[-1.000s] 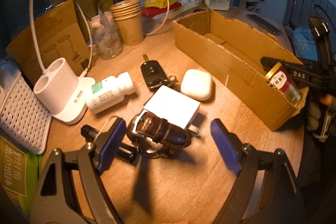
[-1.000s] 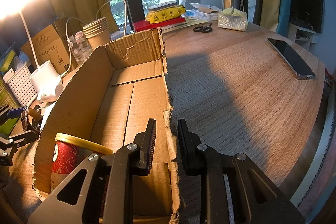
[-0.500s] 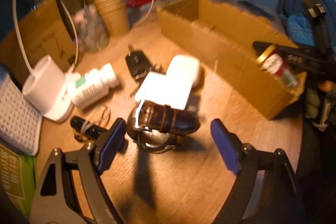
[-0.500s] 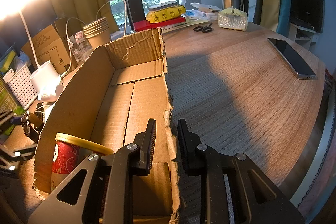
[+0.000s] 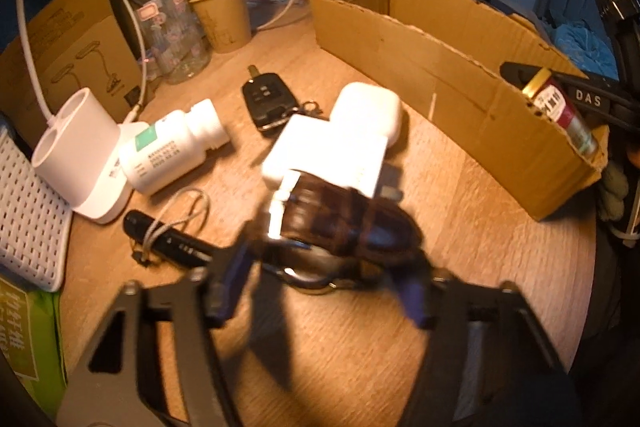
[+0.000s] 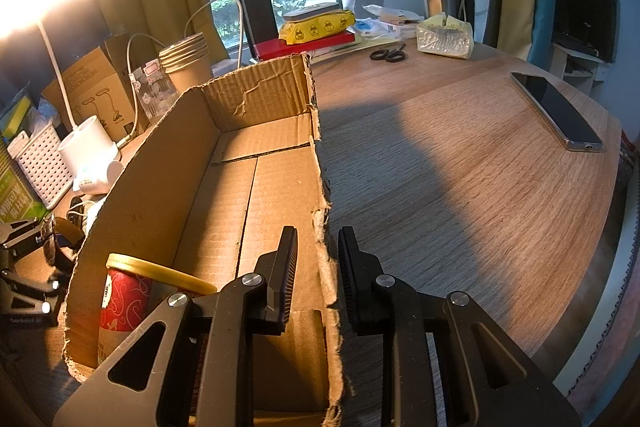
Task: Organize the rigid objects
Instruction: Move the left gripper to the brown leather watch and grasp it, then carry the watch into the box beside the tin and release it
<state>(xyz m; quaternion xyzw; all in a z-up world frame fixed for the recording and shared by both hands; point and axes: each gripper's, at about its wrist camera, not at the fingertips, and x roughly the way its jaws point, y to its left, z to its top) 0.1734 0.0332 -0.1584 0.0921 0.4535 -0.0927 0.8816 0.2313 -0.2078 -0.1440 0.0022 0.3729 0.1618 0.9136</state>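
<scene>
Left tongs [image 5: 320,287], low centre frame, have just been closing around the brown-strapped wristwatch [image 5: 344,223] on the desk [image 5: 360,347]; pad contact unclear through blur. Right tongs [image 6: 318,267] are clenched on the cardboard box [image 6: 256,195] wall, likely steadying it for loading.

Near edge of the table [image 5: 320,367] bare, open to approach. Middle crowded: watch [image 5: 344,223], charger [image 5: 328,155], earbud case [image 5: 368,111], car key [image 5: 268,103], pill bottle [image 5: 172,147], black pen [image 5: 168,239], all close-set. Left edge blocked by lamp base [image 5: 76,151] and basket [image 5: 24,223]. Cardboard box [image 6: 256,187] mostly free inside; a jar [image 6: 128,299] fills its near corner. Beyond the box's right wall, wide clear tabletop up to a phone [image 6: 556,111].
</scene>
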